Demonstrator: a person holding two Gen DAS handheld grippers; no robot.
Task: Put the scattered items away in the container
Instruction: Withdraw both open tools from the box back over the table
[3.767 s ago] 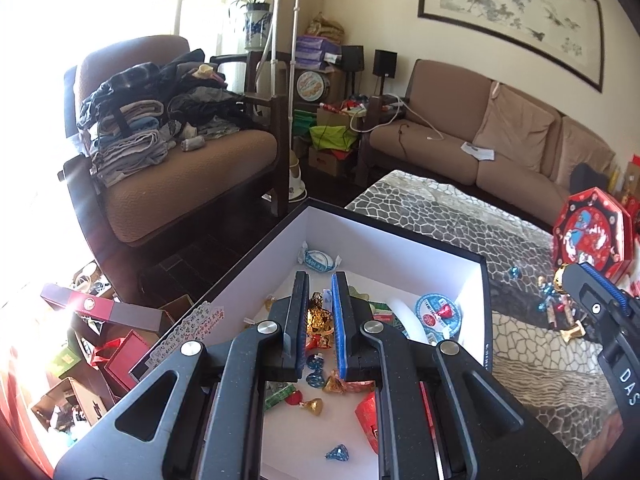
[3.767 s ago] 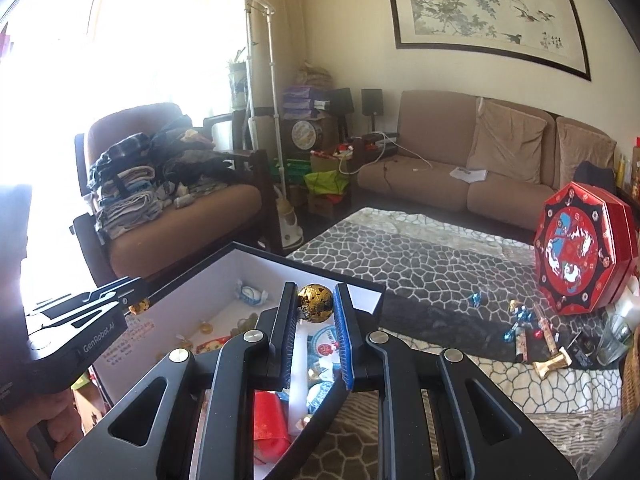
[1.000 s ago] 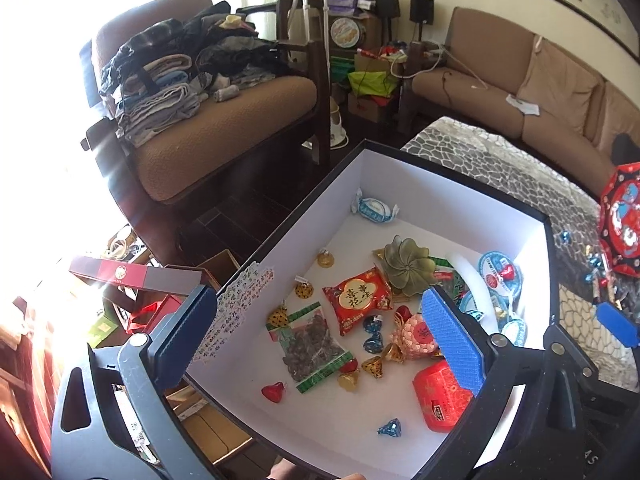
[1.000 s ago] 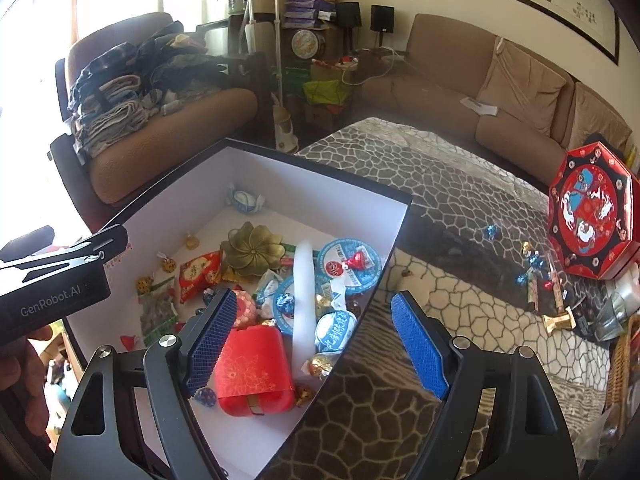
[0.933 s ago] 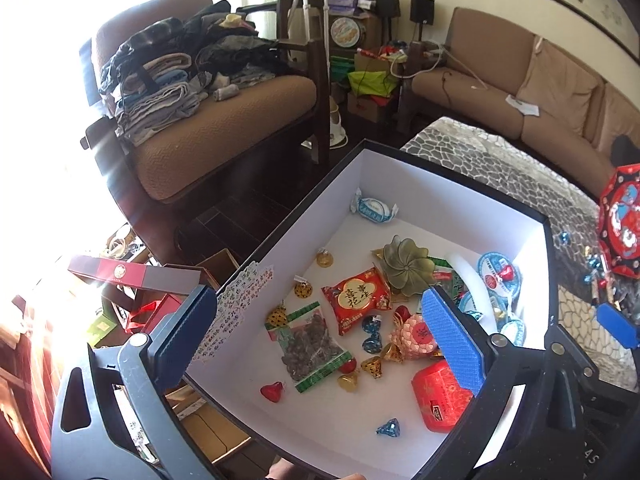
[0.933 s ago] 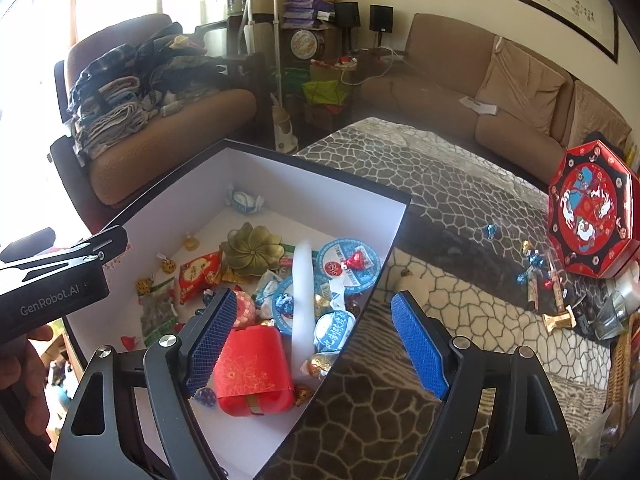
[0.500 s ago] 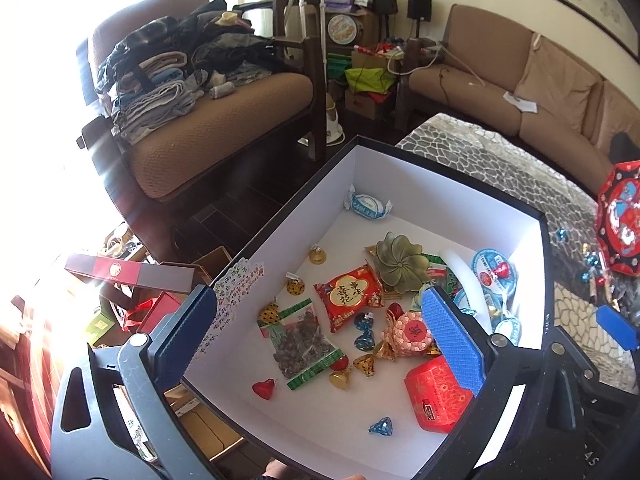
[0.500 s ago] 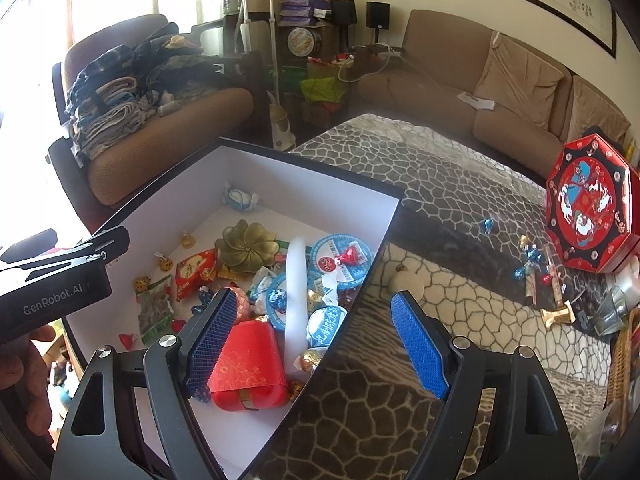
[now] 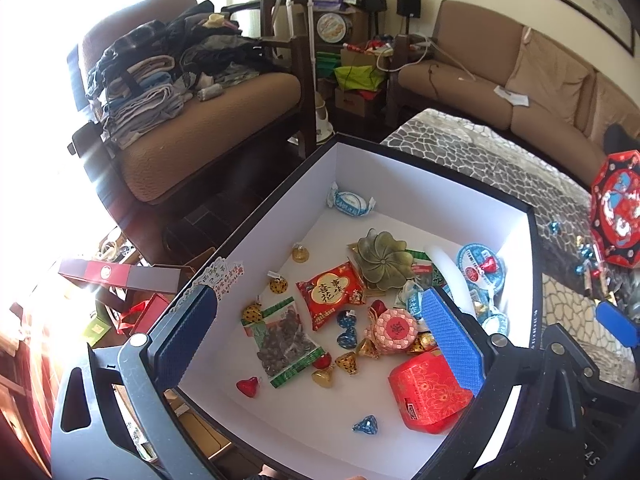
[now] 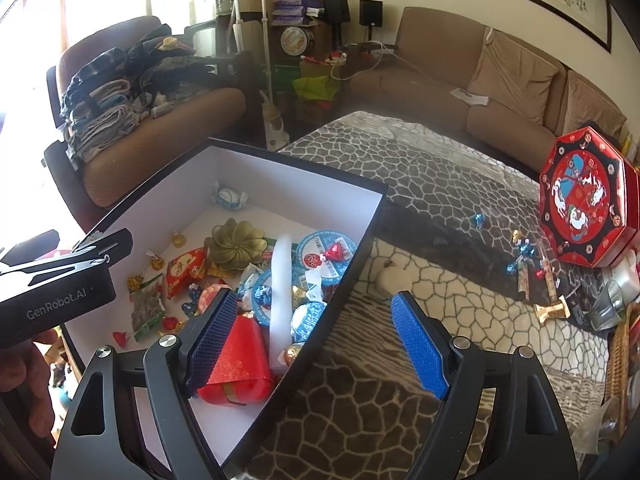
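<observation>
A white-lined container (image 10: pixel 304 184) fills the left of the right-wrist frame on a stone-patterned surface (image 10: pixel 440 184), already strewn with sweets. Loose foil-wrapped candies (image 10: pixel 520 254) lie at centre right beside a red octagonal tin (image 10: pixel 584 196): light, crinkly, probably slippery, best pinched across the body. Both the right claw (image 10: pixel 316 340) and left claw (image 9: pixel 316 336) gape wide, empty.

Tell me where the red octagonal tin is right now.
In the right wrist view, the red octagonal tin stands tilted at the far right of the patterned table, just beyond the scattered candies still outside the box.
</observation>
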